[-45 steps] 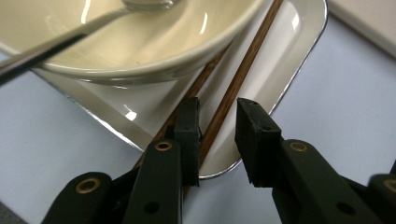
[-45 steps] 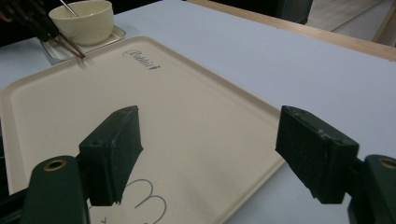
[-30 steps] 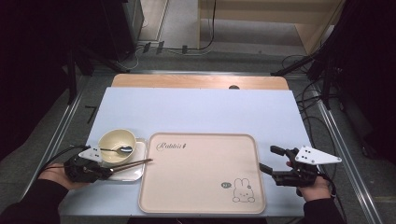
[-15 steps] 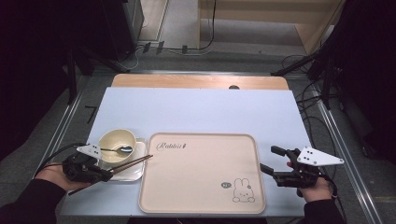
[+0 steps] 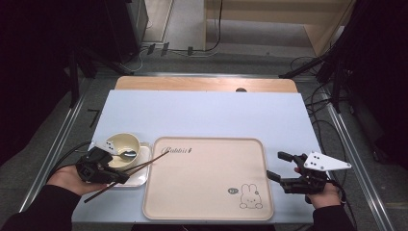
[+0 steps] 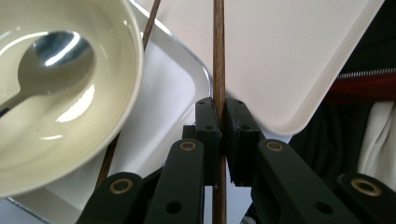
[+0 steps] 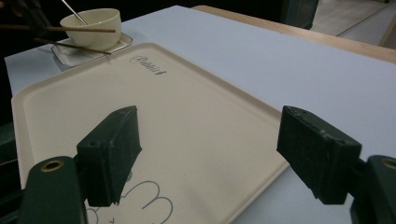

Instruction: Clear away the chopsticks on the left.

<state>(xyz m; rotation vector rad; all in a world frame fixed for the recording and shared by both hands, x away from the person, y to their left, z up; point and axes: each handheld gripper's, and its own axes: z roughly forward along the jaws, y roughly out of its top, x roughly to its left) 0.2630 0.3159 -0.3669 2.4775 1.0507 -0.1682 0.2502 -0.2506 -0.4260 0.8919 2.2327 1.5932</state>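
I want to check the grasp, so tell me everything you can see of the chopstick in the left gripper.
The chopstick is a thin, dark brown stick that looks like wood, straight and smooth. The left gripper is shut on it, its black pads pressing either side. In the high view it slants from near the person's left hand up over the small white plate, its tip reaching the corner of the beige tray. A second chopstick lies on the plate beside the cream bowl.

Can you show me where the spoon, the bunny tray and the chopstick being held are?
spoon [image 6: 60, 49], left gripper view, on its shiny bowl part.
tray [image 5: 207, 178], high view, on its bare middle.
chopstick [image 6: 218, 56], left gripper view, on the shaft above the jaws.
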